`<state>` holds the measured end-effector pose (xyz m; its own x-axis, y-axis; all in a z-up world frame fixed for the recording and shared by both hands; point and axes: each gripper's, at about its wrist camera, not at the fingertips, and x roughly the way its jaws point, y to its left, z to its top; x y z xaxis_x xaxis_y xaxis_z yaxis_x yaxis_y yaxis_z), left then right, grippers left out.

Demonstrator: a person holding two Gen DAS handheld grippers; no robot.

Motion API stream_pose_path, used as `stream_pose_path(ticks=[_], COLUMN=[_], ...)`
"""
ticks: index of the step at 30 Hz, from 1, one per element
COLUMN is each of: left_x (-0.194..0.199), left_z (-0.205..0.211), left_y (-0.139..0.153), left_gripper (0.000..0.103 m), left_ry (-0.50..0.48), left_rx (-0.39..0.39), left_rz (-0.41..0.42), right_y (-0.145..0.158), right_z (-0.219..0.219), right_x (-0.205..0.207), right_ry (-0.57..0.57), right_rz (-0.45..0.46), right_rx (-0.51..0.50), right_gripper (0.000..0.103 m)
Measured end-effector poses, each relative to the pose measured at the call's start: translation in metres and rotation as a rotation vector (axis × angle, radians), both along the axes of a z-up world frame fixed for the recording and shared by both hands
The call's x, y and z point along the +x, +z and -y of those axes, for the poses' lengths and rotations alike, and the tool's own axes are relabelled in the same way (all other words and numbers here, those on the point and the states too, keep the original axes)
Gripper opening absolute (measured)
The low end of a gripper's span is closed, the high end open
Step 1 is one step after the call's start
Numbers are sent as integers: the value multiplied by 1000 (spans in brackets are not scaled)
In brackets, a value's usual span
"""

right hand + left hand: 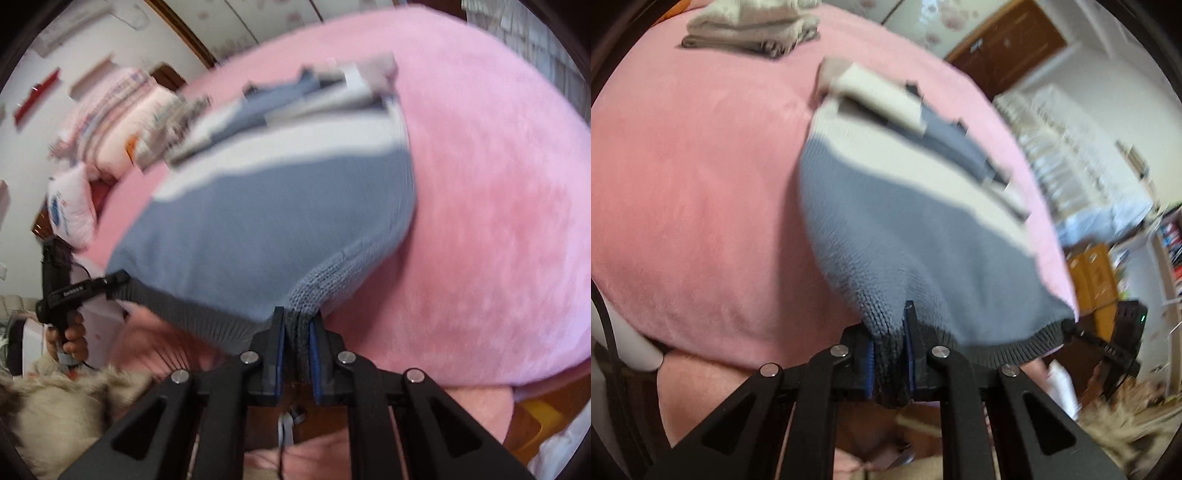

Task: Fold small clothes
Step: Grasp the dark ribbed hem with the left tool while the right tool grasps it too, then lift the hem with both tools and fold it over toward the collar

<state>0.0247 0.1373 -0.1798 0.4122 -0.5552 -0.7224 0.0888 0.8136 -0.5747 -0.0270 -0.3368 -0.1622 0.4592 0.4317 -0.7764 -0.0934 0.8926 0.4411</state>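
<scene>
Sweater (905, 236), a small knitted one in grey-blue with a cream band, lies stretched over the pink blanket (701, 184) of a bed, its dark ribbed hem lifted at the near edge. The left gripper (891, 354) has its jaws closed tight on one corner of that hem, knit bunched between the blue pads. The right gripper (296, 345) has its jaws pinched shut on the opposite hem corner in the same way. A stack of folded beige cloths (753, 29) sits well apart at the far side of the blanket.
</scene>
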Motion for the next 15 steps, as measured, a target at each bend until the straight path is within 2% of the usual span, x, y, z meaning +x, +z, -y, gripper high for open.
stream_pose_path(ticks=[3,8,15], left_x=[18,74,177], left_z=[0,6,11], left_y=[25,62,84], left_gripper=[10,10,10], left_ry=[42,141,255], left_rx=[-58,-70,-96], left_rz=[38,47,6], right_y=[28,70,97], right_z=[12,21,37], right_x=[7,42,126], right_ry=[-31,-77,-165], right_rz=[82,190,233], right_rx=[29,26,67], right_gripper=[11,11,11])
